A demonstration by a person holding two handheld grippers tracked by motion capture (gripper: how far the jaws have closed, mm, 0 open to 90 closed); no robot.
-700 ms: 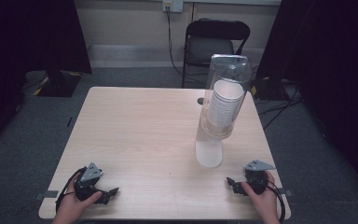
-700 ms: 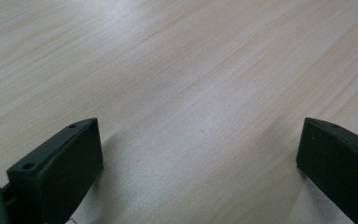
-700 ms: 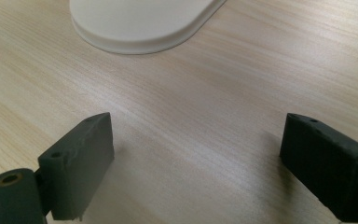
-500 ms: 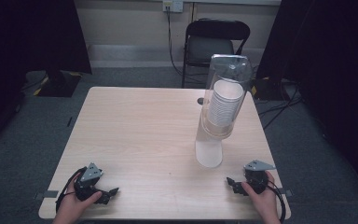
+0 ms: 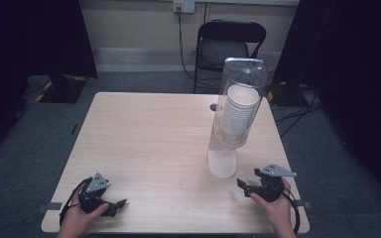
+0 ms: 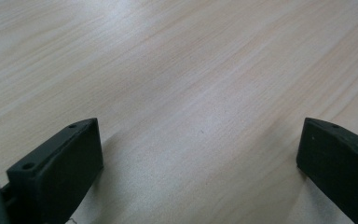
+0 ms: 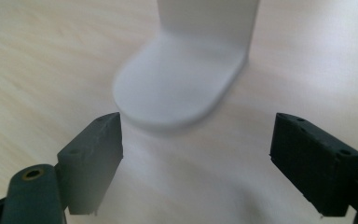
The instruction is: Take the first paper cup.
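A tall clear cup dispenser (image 5: 238, 104) holding a stack of white paper cups (image 5: 239, 111) stands on a white base (image 5: 222, 162) at the right of the wooden table (image 5: 154, 134). My right gripper (image 5: 243, 186) rests near the table's front right corner, open, jaws wide apart with nothing between them. In the right gripper view the dispenser's white base (image 7: 177, 88) lies just beyond the right gripper (image 7: 196, 154). My left gripper (image 5: 119, 204) sits open at the front left corner. In the left gripper view the left gripper (image 6: 200, 158) frames bare wood.
A black chair (image 5: 230, 42) stands behind the table's far edge. Cables (image 5: 297, 106) run over the grey floor at the right. A small dark spot (image 5: 213, 107) lies on the table beside the dispenser.
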